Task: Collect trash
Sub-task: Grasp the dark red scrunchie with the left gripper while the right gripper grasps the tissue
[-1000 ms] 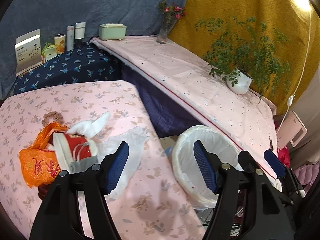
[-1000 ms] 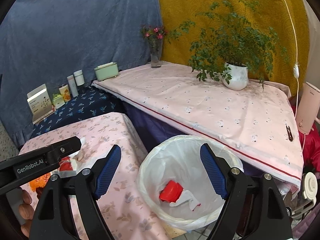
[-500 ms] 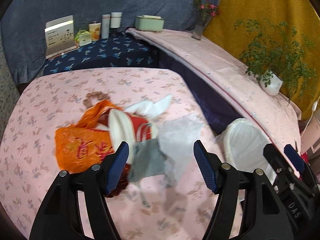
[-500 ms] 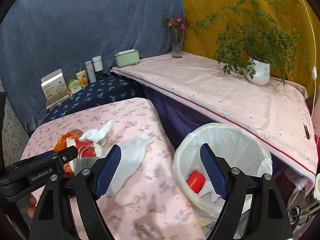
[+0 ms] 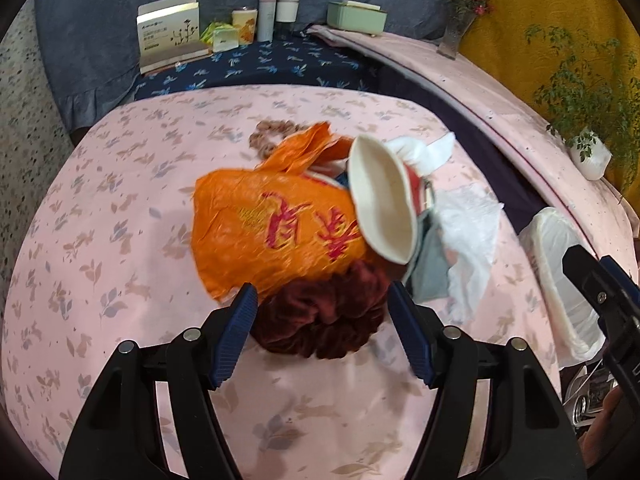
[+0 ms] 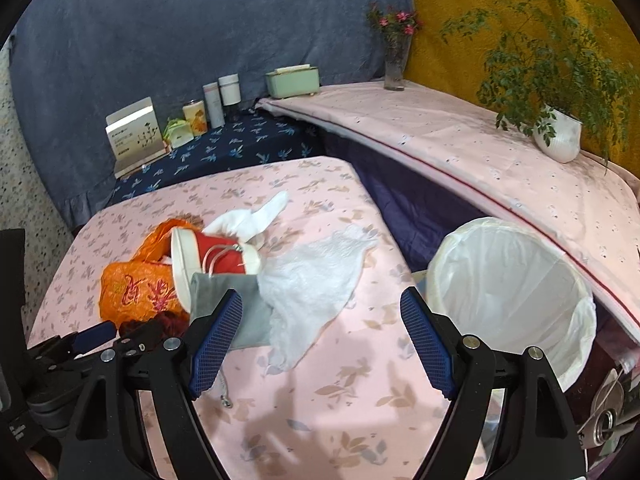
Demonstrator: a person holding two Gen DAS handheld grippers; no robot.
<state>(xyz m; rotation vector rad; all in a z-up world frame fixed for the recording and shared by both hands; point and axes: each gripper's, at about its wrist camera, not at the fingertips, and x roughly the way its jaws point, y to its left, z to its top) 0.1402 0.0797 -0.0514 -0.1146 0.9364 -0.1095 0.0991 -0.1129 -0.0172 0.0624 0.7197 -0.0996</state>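
A heap of trash lies on the pink flowered table [image 5: 100, 264]: an orange plastic bag [image 5: 264, 232] with red characters, a tipped red-and-white paper cup [image 5: 380, 204], crumpled white tissue [image 5: 468, 224], a grey pouch [image 6: 240, 308] and a dark red scrunchie [image 5: 324, 320]. My left gripper [image 5: 320, 332] hovers open just above the scrunchie, which sits between its blue pads without touching them. My right gripper [image 6: 320, 344] is open over the table, near the tissue [image 6: 316, 272] and pouch, nothing between its fingers. The white-lined bin [image 6: 508, 292] stands right of the table.
A dark blue flowered table [image 5: 280, 64] behind carries a card box [image 5: 168, 32], bottles and a can. A long pink-covered counter [image 6: 460, 148] holds a green box [image 6: 294, 80], a flower vase [image 6: 396, 64] and a potted plant [image 6: 556, 136]. A brown bead ring [image 5: 268, 136] lies behind the bag.
Both grippers have swung left, away from the bin, and sunk toward the trash heap. The left one now hangs right over the scrunchie; the bin has slid to the right edge of both views.
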